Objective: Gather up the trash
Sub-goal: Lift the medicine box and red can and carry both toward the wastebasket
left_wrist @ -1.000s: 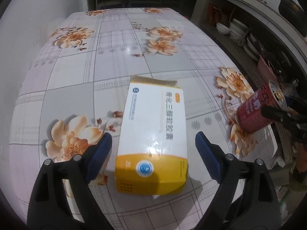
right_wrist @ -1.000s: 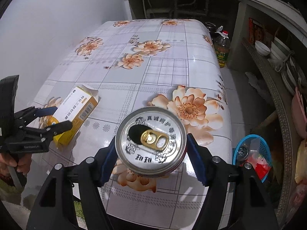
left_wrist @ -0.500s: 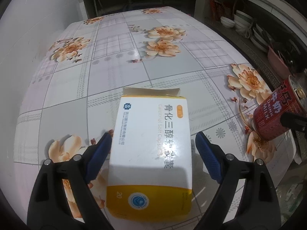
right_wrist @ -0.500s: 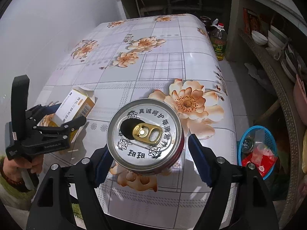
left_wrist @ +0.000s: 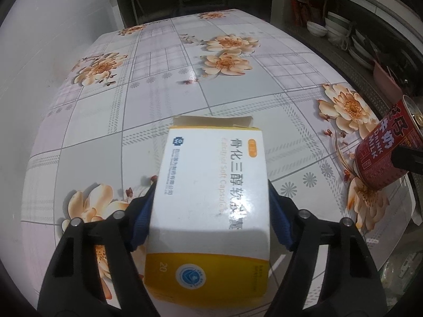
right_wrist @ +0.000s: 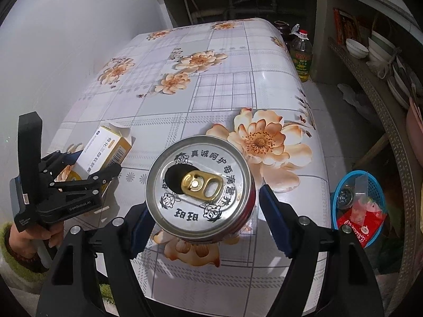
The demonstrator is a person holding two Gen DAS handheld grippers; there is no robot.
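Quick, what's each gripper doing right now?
Left gripper: shut on the box.
Right gripper: around the can, right pad apart from it; grip cannot be told.

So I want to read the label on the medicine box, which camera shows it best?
The left wrist view: the medicine box fills the centre, its printed top face toward the lens, between the left gripper pads. The right wrist view shows it only small and oblique at the left, with a barcode side and an open flap.

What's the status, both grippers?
Left gripper shut on medicine box. Right gripper jaws around milk can, right-side gap. Blue basket on floor, path unobstructed.
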